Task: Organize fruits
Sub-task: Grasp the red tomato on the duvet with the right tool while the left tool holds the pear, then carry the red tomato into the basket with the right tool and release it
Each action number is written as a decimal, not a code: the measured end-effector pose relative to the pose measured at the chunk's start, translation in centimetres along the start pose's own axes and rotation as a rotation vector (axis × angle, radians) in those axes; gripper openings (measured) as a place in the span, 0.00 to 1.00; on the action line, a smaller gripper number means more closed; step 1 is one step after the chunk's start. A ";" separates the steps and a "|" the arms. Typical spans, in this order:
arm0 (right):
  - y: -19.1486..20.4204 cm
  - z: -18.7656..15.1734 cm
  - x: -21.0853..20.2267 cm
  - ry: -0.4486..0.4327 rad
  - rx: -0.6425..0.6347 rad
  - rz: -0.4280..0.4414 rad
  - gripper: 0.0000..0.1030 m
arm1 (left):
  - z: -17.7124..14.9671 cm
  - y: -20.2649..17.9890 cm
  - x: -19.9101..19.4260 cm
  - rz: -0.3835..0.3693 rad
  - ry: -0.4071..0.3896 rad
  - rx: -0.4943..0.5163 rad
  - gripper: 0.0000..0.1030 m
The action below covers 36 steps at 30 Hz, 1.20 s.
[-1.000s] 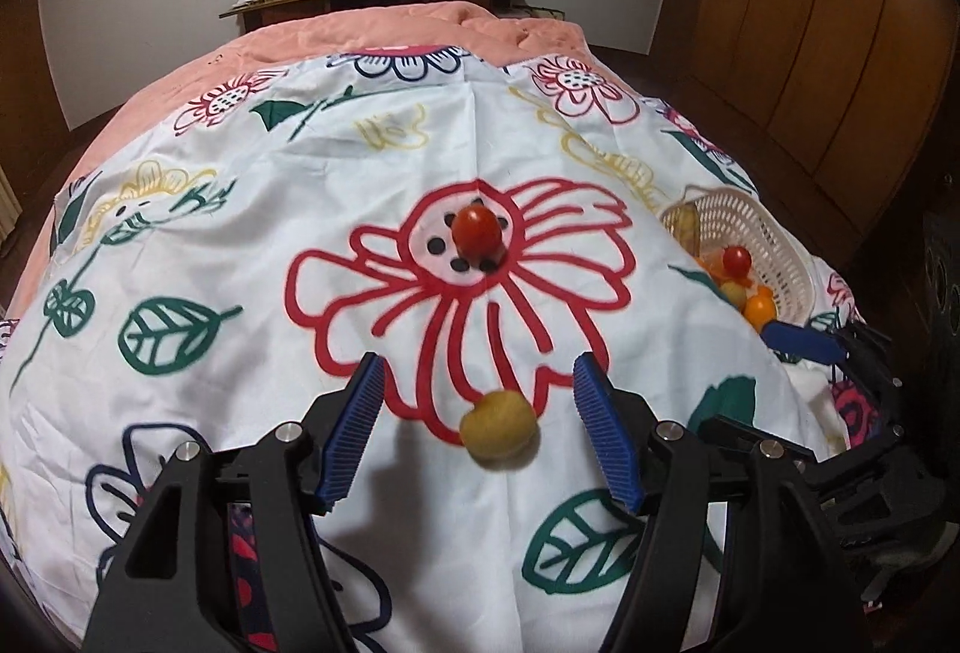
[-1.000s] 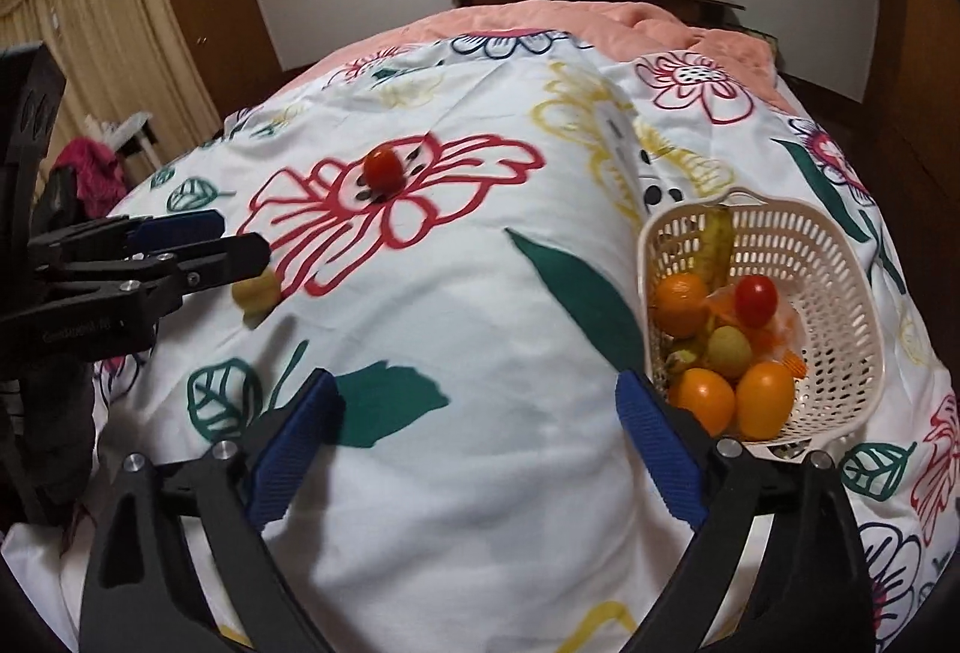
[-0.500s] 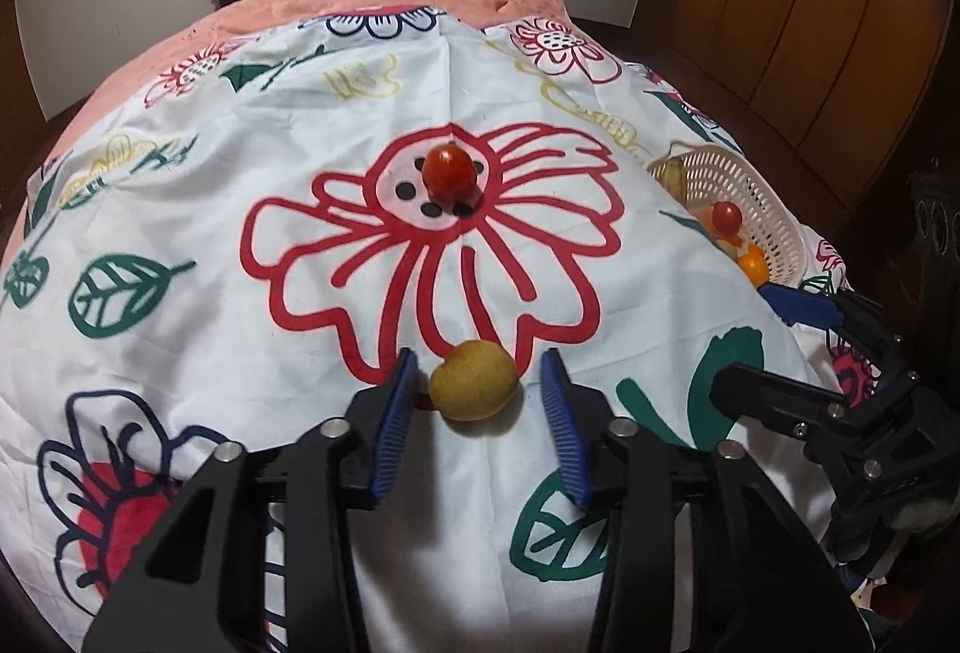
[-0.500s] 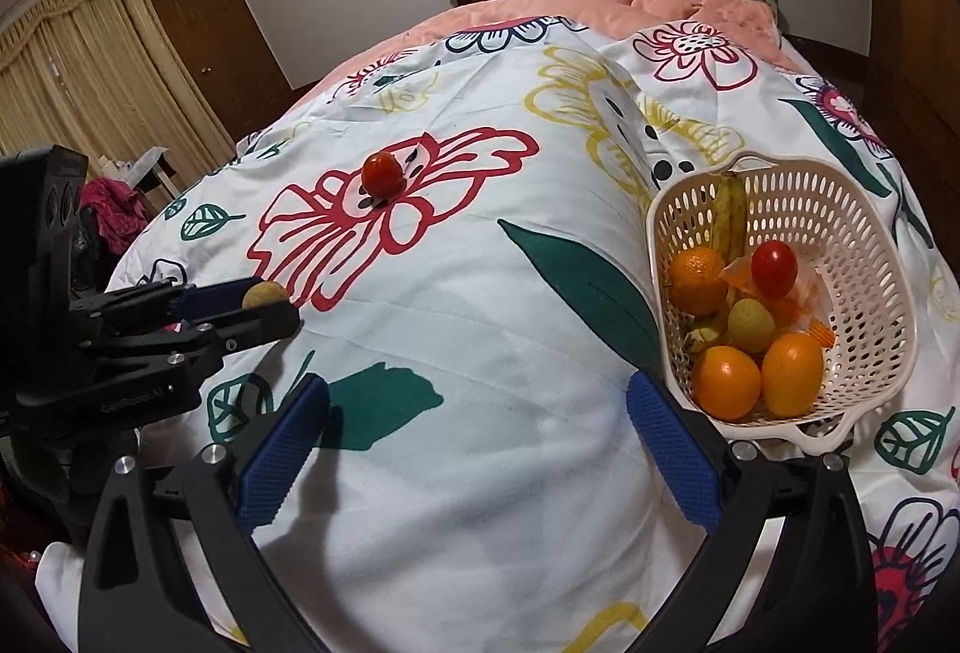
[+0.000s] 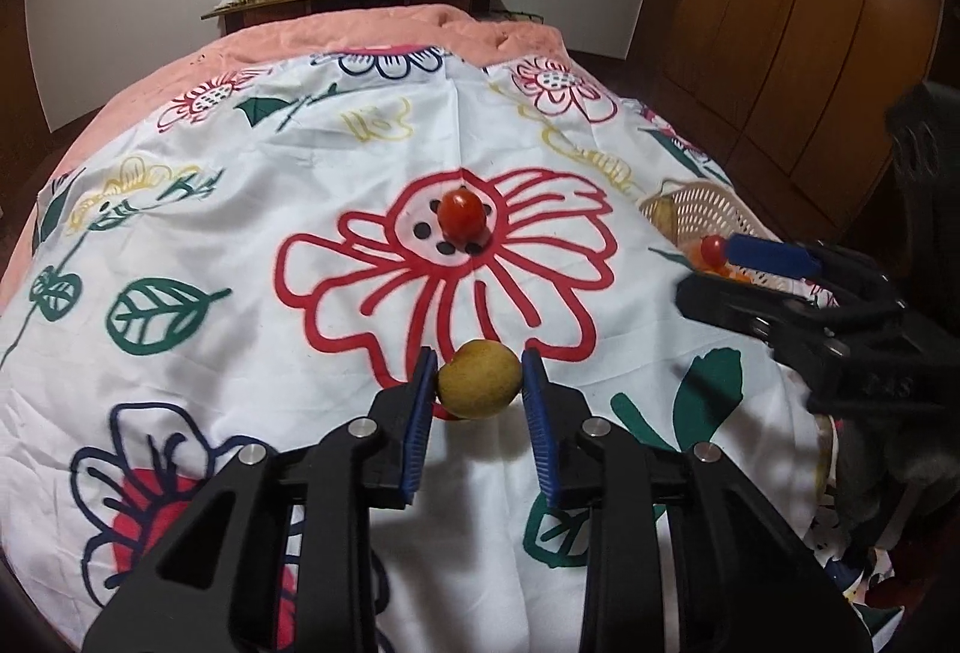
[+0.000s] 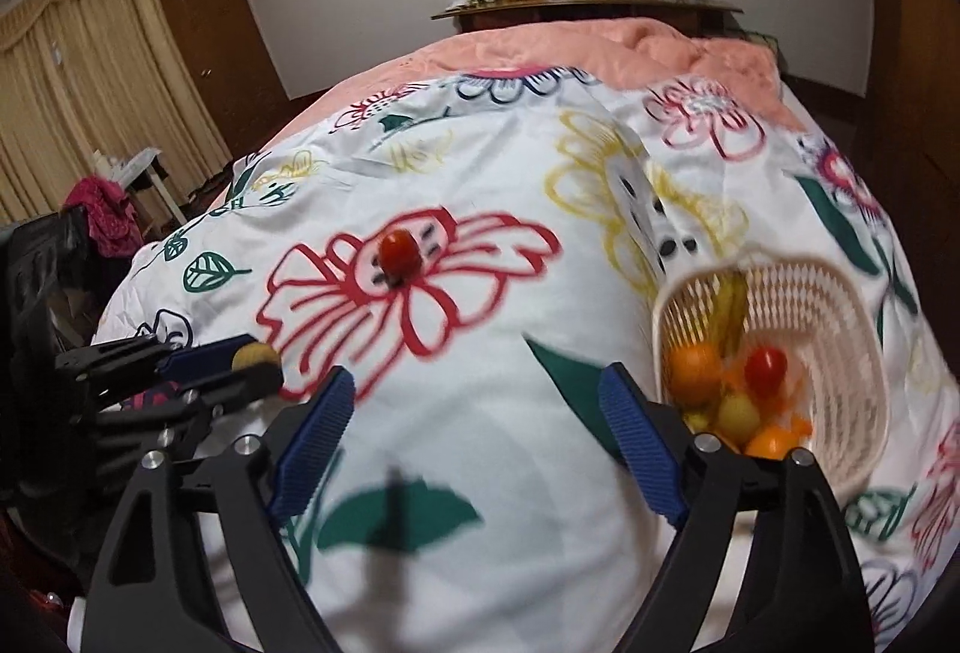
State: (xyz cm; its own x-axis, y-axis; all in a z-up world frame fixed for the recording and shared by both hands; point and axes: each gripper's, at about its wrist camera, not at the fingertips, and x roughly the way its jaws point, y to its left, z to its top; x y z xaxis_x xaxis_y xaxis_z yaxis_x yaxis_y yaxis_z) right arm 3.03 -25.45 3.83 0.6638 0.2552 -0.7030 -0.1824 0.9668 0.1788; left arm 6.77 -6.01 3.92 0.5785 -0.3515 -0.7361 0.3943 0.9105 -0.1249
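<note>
A small yellow-brown fruit (image 5: 479,380), on the floral bedspread (image 5: 300,161), sits pinched between the left gripper (image 5: 480,383) pads. The pickup step appears underway. Next it likely needs lifting rightward to the white basket (image 6: 840,305) of fruit. The right gripper (image 6: 474,431) hangs spread, holding nothing. A red tomato (image 5: 460,215) lies beyond.

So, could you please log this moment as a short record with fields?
surface: floral bedspread
left hand-held gripper: shut on yellow-green fruit
right hand-held gripper: open, holding nothing
loose fruit: red tomato on the red flower print
basket: white, lying tilted on the bedspread, holds oranges, a tomato and other fruit
task state: two fruits not yet in the basket
</note>
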 end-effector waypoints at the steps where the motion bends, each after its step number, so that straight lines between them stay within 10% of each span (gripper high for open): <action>1: 0.3 0.4 0.3 0.003 -0.013 -0.002 0.77 | 0.0 0.2 -0.2 -0.001 -0.004 -0.004 0.29; 36: 7.1 7.0 13.2 0.261 -0.202 -0.062 0.32 | -0.7 4.7 -1.2 -0.043 -0.057 -0.106 0.29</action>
State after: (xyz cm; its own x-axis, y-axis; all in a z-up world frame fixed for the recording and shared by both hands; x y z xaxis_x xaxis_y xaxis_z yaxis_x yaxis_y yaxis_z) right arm 15.53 -15.15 0.64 0.4751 0.1598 -0.8653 -0.3052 0.9523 0.0083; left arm 7.44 -1.19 3.75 0.6035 -0.4001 -0.6897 0.3440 0.9110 -0.2275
